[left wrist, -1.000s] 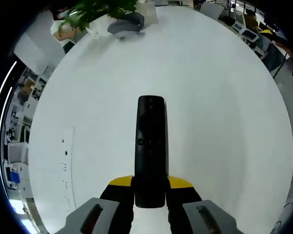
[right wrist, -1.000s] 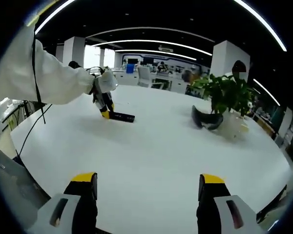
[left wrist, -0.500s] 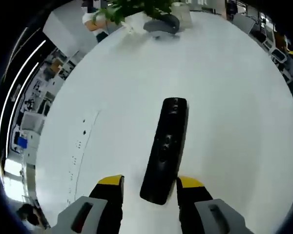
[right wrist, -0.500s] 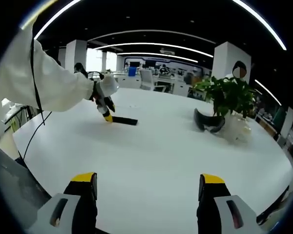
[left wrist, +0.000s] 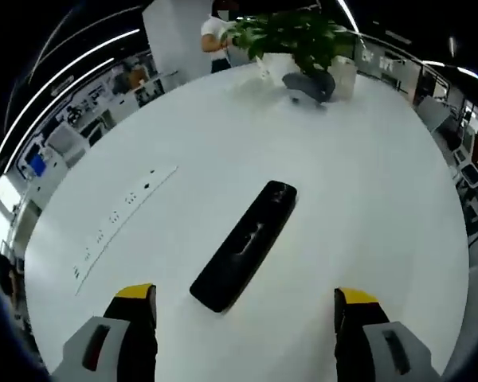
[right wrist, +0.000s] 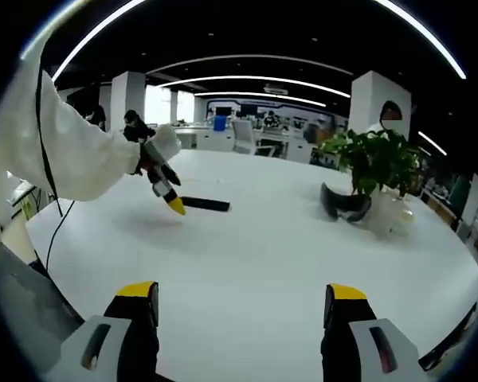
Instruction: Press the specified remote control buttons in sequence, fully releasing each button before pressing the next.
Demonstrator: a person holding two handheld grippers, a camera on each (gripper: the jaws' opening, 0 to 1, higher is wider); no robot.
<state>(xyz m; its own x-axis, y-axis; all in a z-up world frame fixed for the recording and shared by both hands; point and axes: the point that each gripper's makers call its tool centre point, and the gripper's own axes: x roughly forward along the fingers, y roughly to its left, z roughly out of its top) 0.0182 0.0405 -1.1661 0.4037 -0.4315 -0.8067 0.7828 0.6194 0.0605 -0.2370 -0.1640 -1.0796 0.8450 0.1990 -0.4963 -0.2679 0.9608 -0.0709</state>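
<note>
Lifted clear of the black remote control [left wrist: 244, 244], the left gripper [left wrist: 245, 318] now hangs above the white table [left wrist: 366, 207], where a second ago its jaws straddled the remote's near end. Seen from the right gripper view, raised off the surface with yellow tips just beside the remote [right wrist: 205, 204], no longer touching. Likely a release after handling or pressing, so any next press means coming back down. Jaws spread wide, wider than before, gripping nothing. Remote flat and diagonal on the table, between and beyond the two tips, buttons up. Right gripper [right wrist: 239, 314] held low over the table, well apart from the remote, jaws wide open and empty. Potted plant [left wrist: 295, 36] and a dark headset-like object [left wrist: 309, 83] at the far edge.
</note>
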